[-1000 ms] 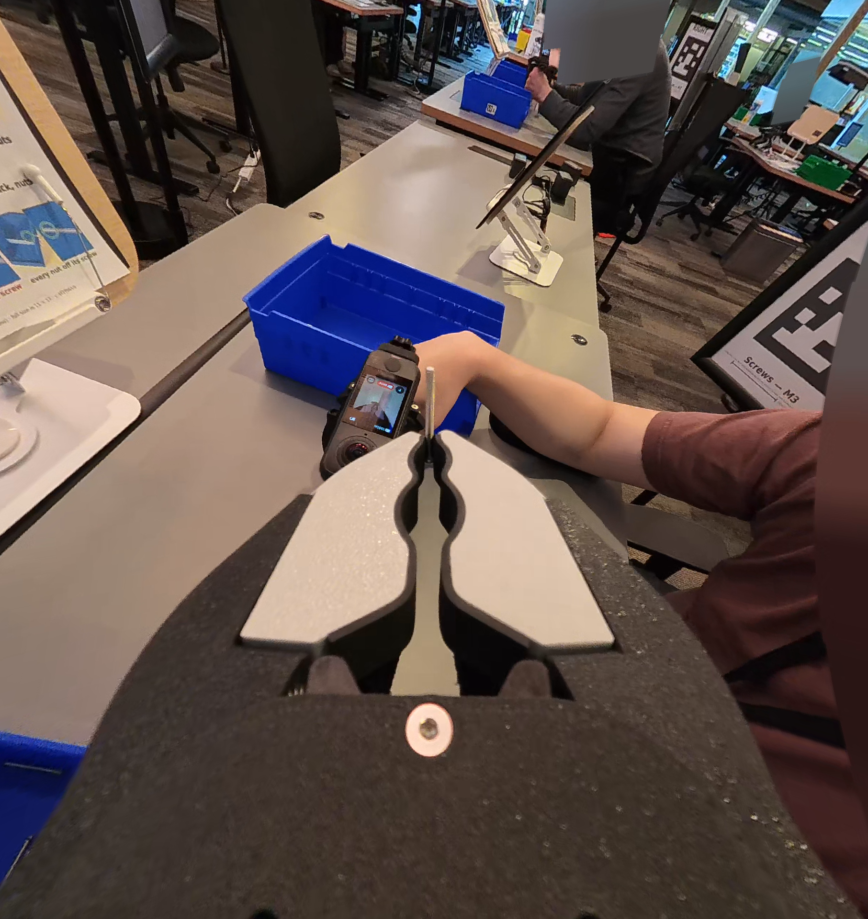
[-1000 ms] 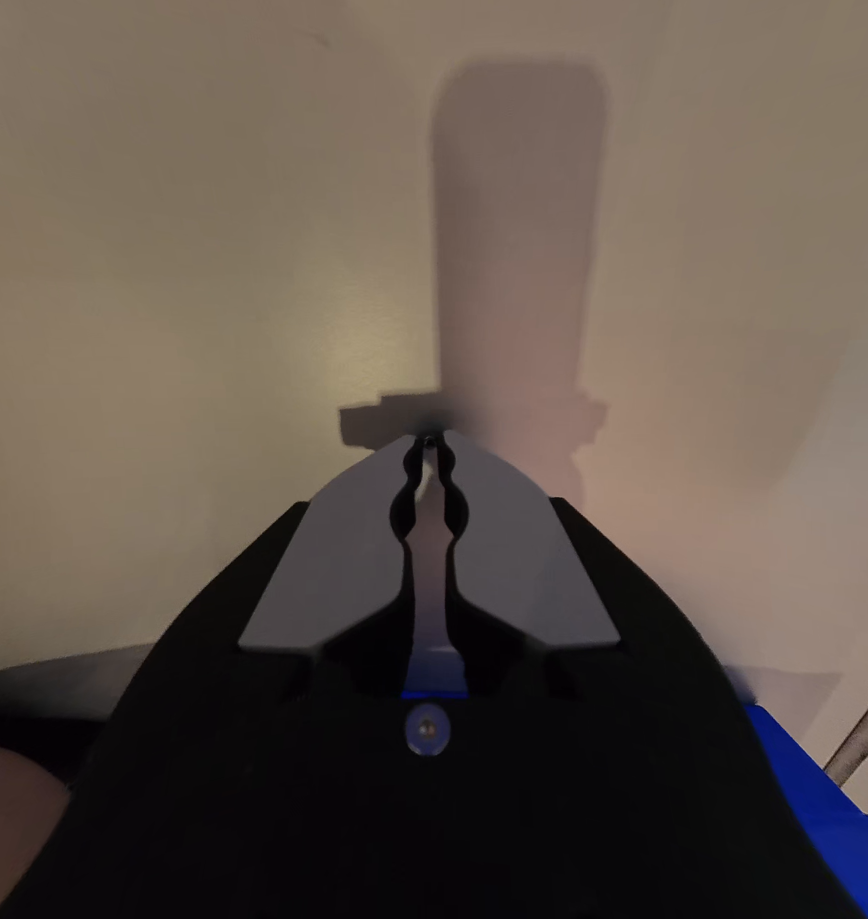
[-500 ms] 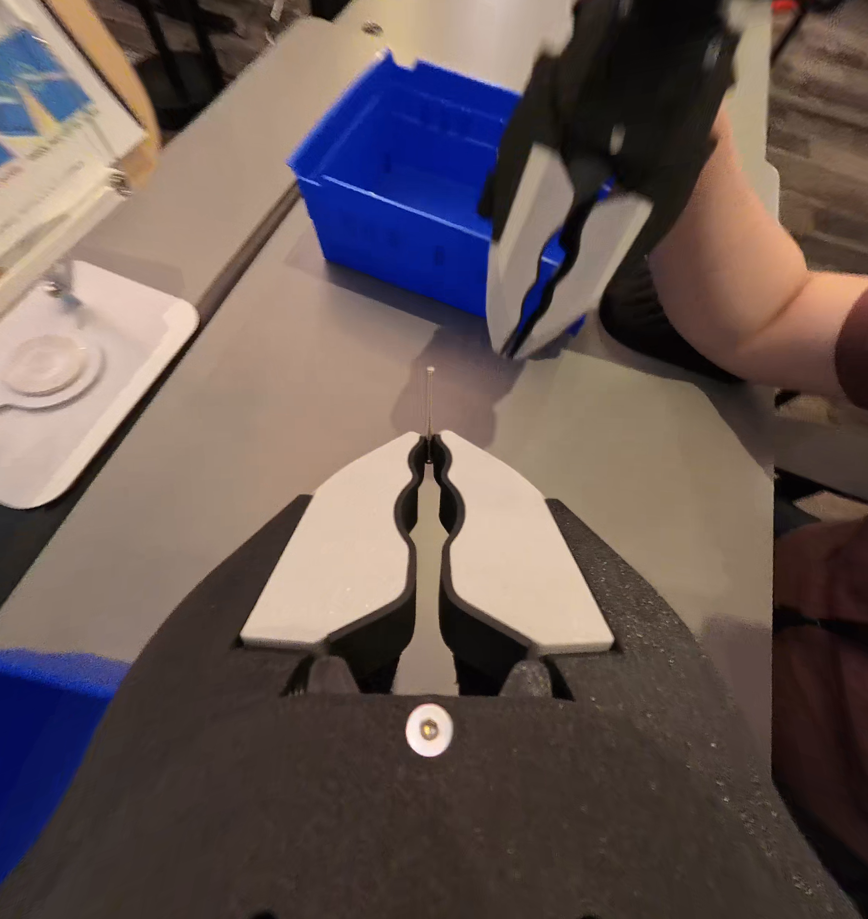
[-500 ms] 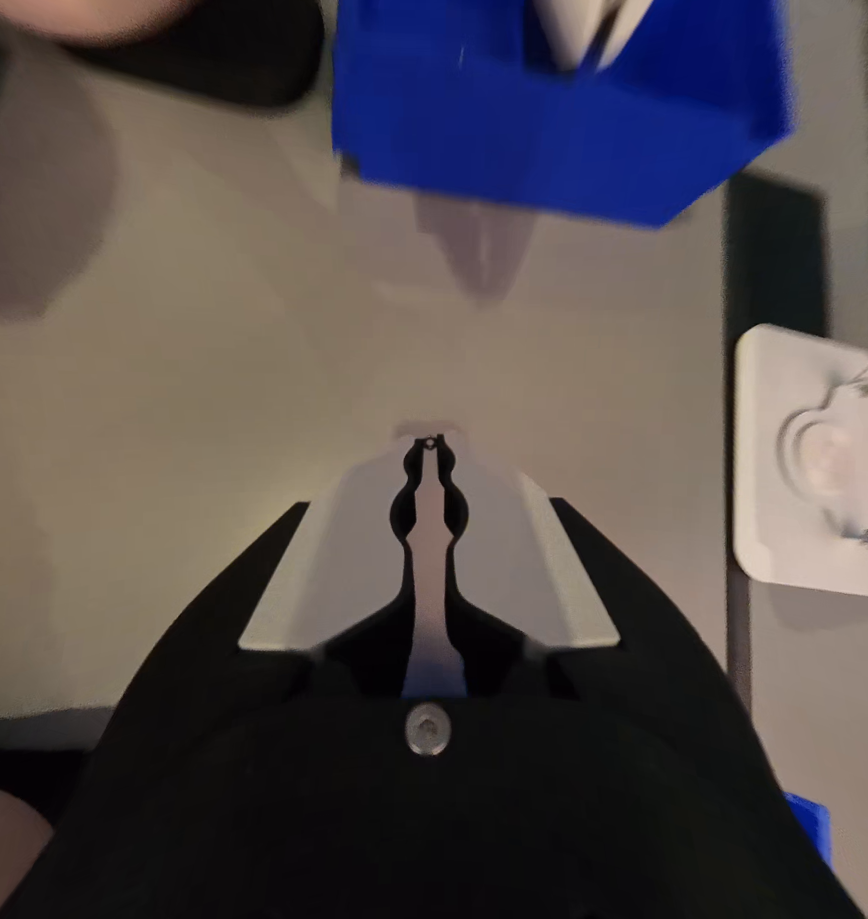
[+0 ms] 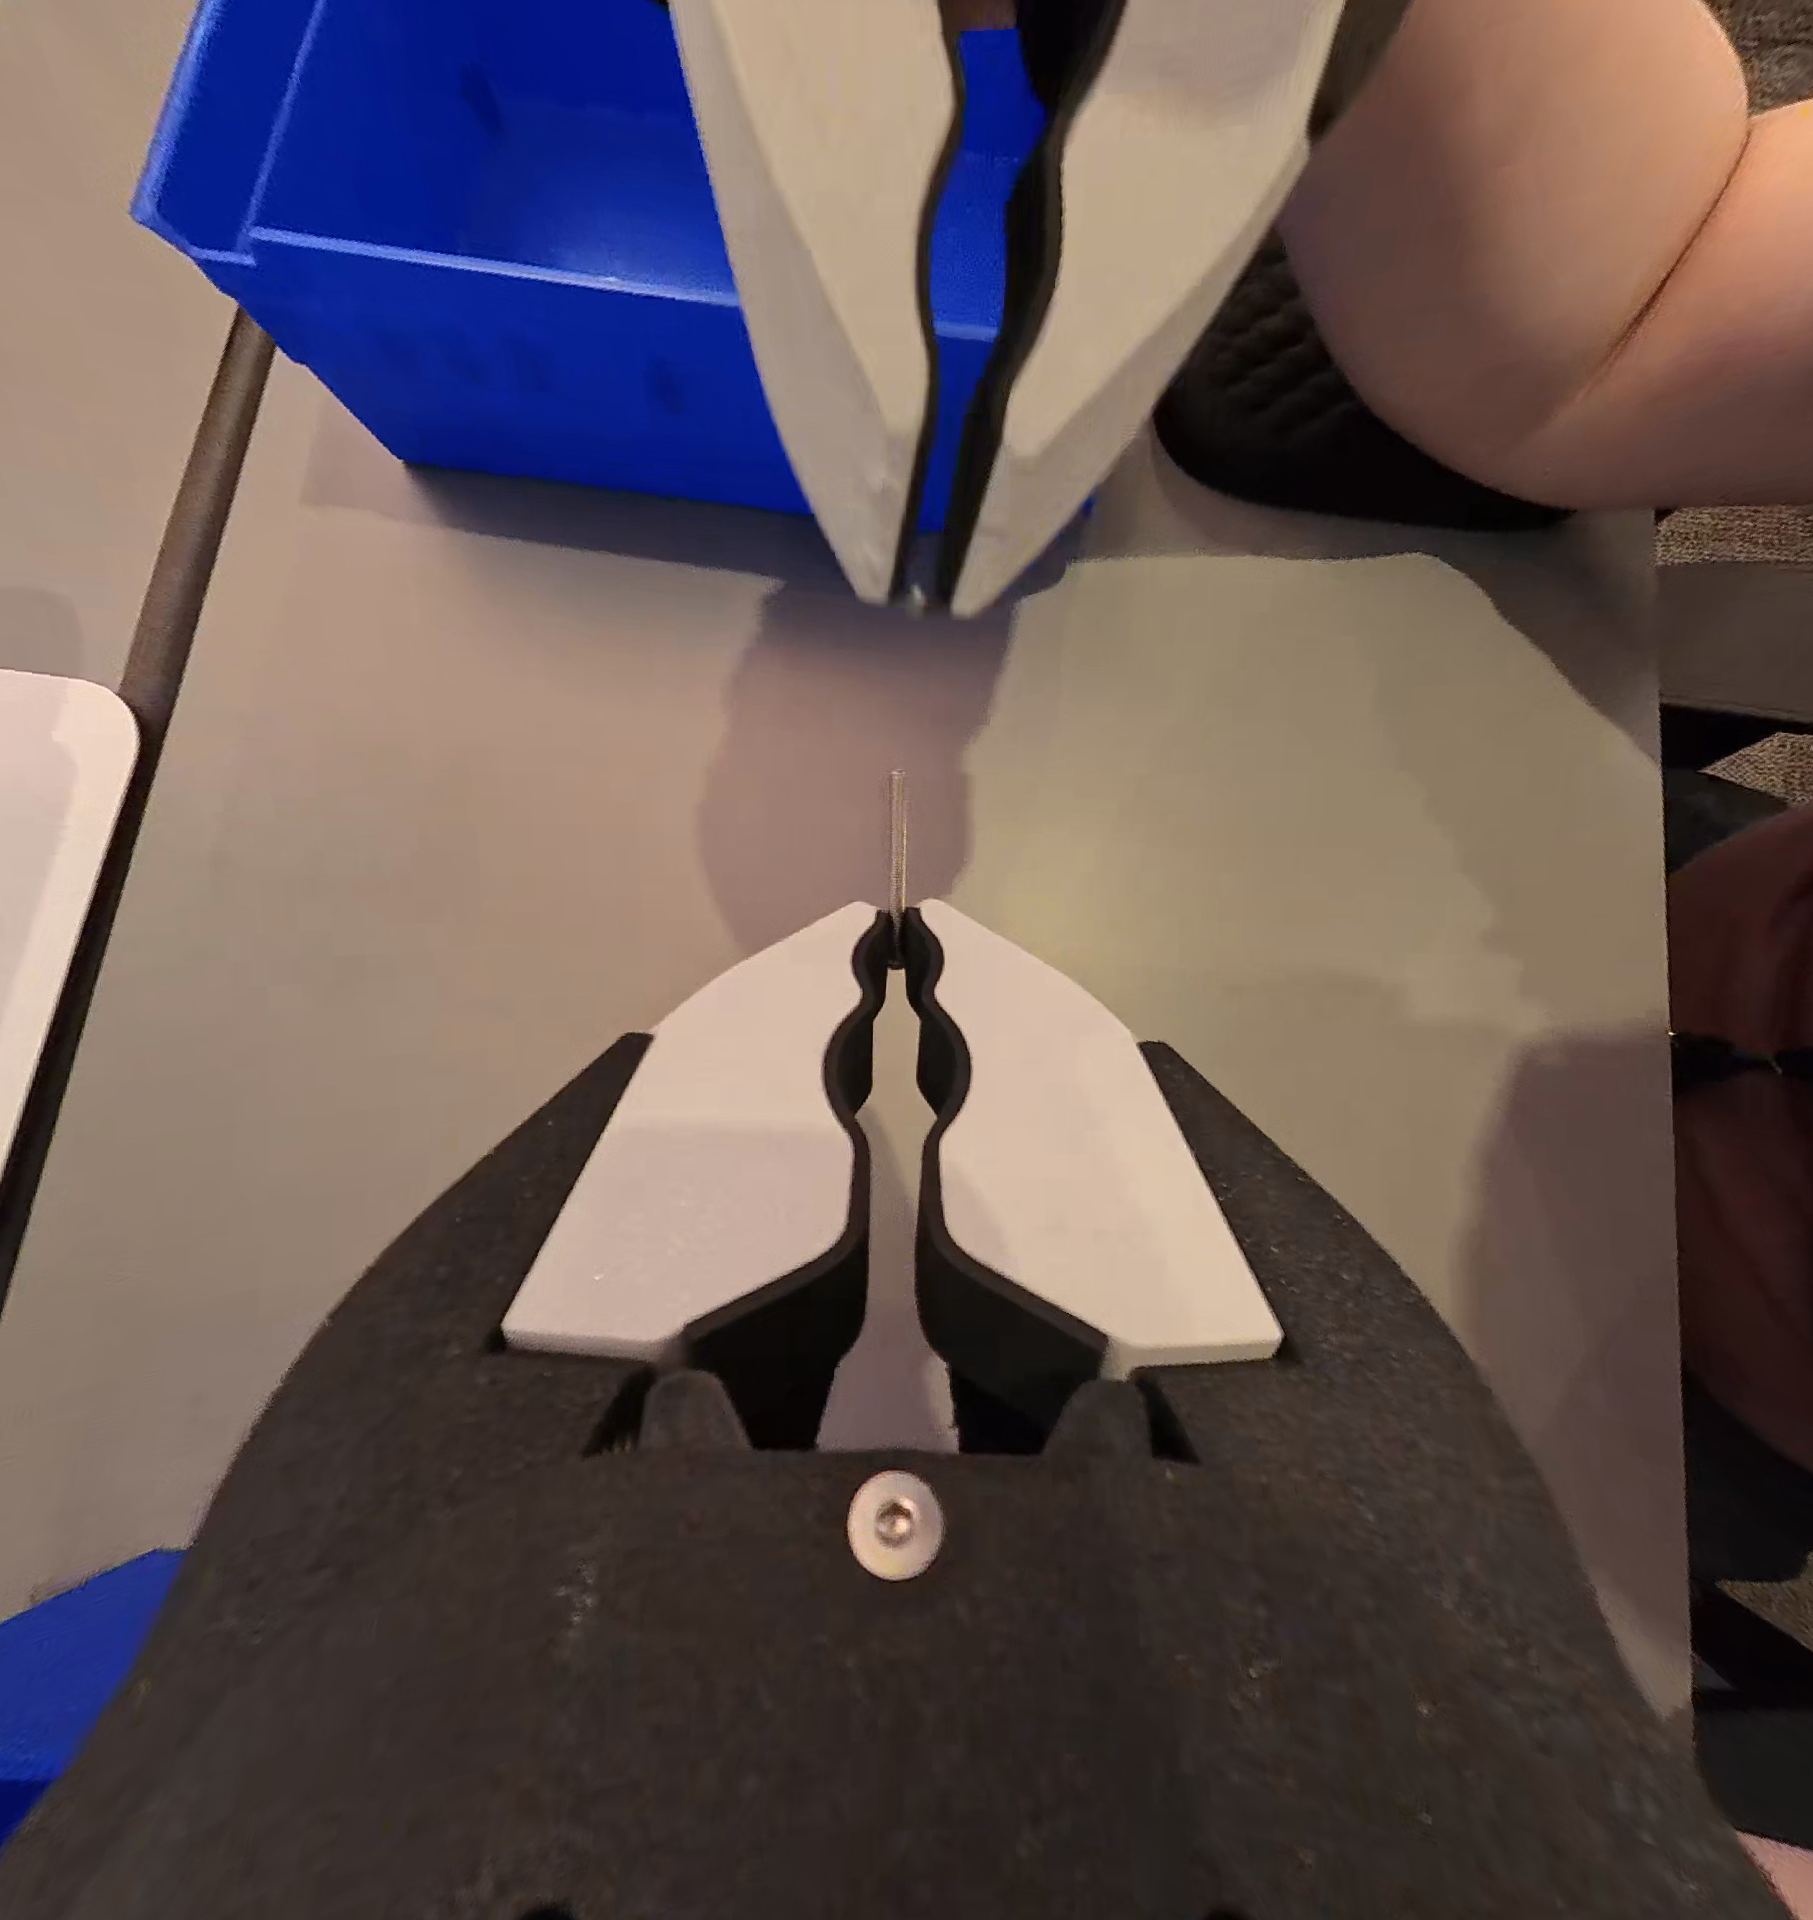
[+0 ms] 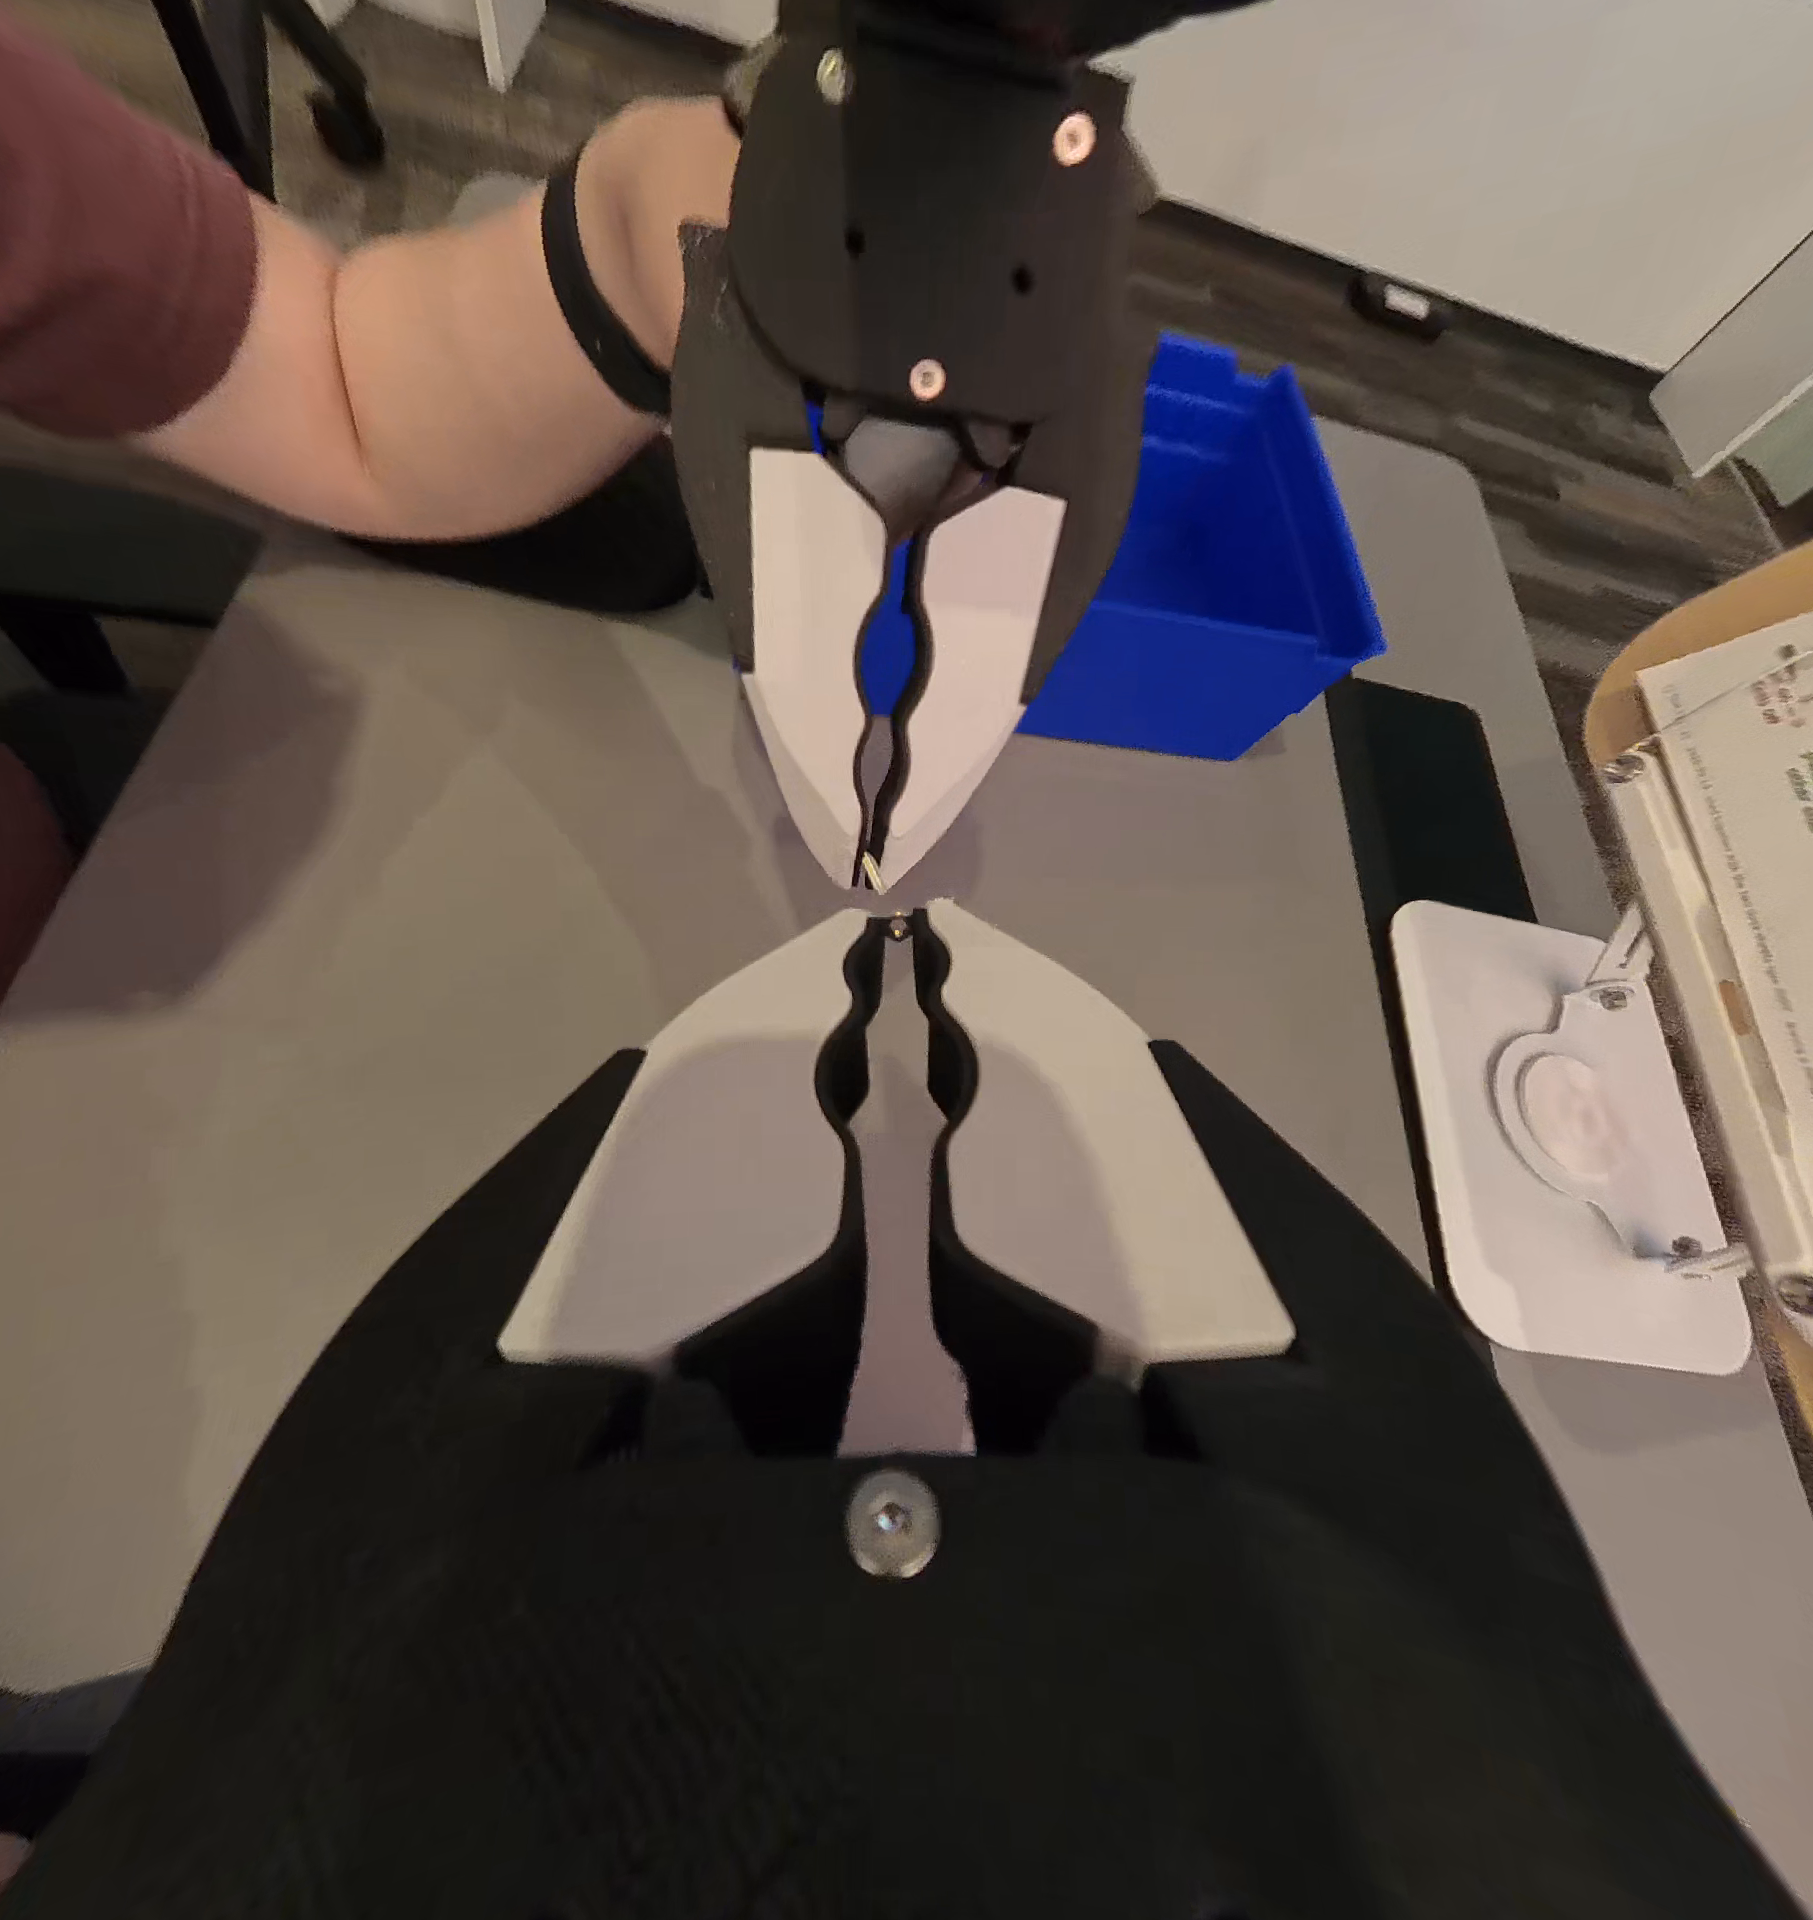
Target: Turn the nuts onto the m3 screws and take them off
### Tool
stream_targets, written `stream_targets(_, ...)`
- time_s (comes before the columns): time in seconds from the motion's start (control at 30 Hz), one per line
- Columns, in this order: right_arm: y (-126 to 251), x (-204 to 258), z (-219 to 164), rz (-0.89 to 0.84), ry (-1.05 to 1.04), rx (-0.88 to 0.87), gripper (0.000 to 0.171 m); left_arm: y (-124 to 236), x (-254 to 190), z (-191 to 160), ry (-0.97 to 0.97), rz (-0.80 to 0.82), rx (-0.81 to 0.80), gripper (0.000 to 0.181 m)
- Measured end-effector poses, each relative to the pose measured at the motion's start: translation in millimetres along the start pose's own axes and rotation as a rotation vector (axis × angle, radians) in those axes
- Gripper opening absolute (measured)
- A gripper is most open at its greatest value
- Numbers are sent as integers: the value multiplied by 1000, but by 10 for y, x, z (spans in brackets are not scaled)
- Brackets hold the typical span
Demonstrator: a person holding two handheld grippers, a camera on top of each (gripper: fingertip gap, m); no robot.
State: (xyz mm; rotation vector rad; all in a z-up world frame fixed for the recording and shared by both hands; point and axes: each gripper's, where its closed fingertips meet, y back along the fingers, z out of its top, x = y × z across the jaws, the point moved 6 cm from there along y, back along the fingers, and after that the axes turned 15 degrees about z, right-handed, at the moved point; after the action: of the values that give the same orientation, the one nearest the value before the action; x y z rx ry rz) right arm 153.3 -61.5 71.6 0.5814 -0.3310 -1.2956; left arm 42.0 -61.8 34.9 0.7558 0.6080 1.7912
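Now the two grippers face each other, tip to tip, above the grey table, in front of the blue bin that stands toward its far edge. The left gripper has its jaws clenched on the foot of a thin M3 screw, whose shaft points straight out toward the other tool. The right gripper is also pinched closed, and a small nut sits between its tips; in the left wrist view the same nut shows as a small metal speck. From the left camera, the screw tip and the nut are near but still apart. The step in hand seems to be the alignment before the first threading. The next move probably calls for bringing the hole of the nut exactly onto the screw end, both on one axis, and then a gentle turn, because a tilted start could jam the thread or drop the nut.
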Motion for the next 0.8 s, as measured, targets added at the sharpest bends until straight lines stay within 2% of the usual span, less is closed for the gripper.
stream_targets(0.17, -184, 2, -45, 0, 34, 106, 6, -26, -8, -17, -7, -2, 15, 2)
stream_targets(0.8, -254, 21, -112, 55, 47, 130, 6, -119, -76, -12, -21, -43, 29, 2)
